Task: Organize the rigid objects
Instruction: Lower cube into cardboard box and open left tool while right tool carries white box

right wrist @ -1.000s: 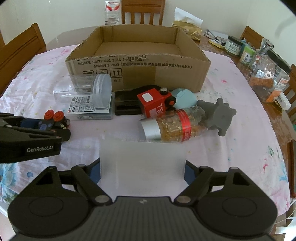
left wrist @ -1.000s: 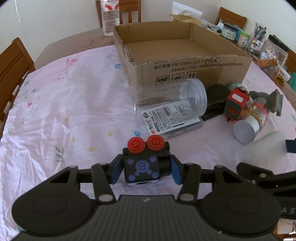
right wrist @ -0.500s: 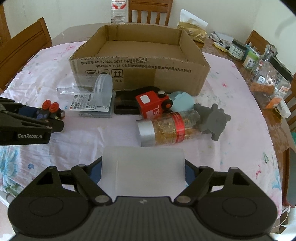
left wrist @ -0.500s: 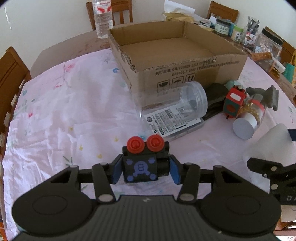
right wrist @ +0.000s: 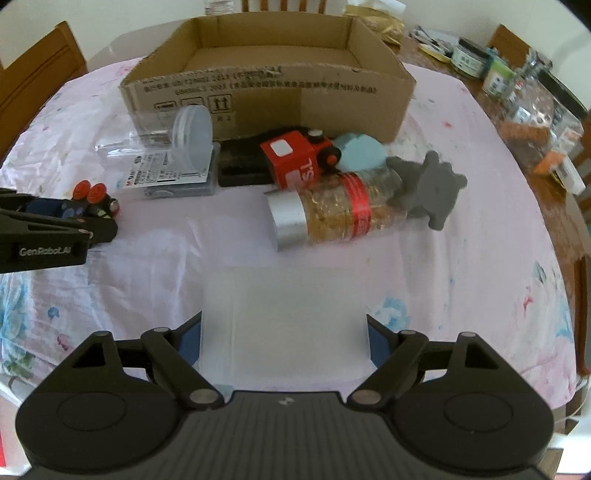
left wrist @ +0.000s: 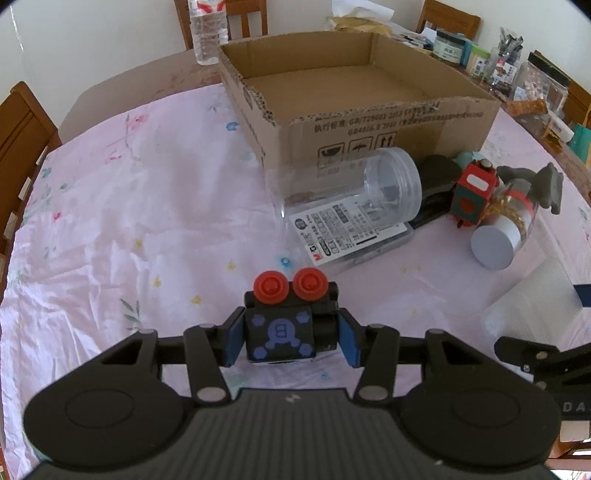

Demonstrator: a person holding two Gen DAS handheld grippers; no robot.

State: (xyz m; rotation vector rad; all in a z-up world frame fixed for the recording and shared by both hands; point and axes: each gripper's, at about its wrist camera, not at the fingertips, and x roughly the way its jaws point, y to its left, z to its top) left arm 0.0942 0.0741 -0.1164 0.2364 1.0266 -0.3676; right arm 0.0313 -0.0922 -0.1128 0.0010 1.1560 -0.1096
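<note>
Desk (left wrist: 110,206): rounded, covered by a wrinkled pale pink cloth (right wrist: 461,258) with small flower prints; bare brown wood shows at the far and right edges. Wooden chairs (left wrist: 22,125) stand around it, white walls behind.

Left claw (left wrist: 291,334): blue pads closed on a black toy block (left wrist: 282,332) with a blue paw mark and two red knobs on top, held above the cloth near the desk's front edge. Right wrist view shows the same claw at far left, toy block (right wrist: 88,201) clamped.

Right claw (right wrist: 284,332): closed on a frosted translucent box (right wrist: 284,321), which fills the gap between the pads; held over the cloth in front of the clutter.

Open cardboard box (left wrist: 369,110) sits mid-desk, printed text on its near wall, interior bare as far as seen. Just in front of it, a clear plastic jar (left wrist: 351,188) lies on its side atop a flat labelled case (left wrist: 351,240). To the right, touching one another: a black object (right wrist: 240,162), a red toy train (right wrist: 295,158), a pale teal piece (right wrist: 360,153), a gold-filled jar with silver cap (right wrist: 332,210) on its side, a grey animal figure (right wrist: 432,192).

Far right desk edge: jars and containers (left wrist: 517,74), crowded. A water bottle (left wrist: 208,29) stands behind the cardboard box's left corner.
</note>
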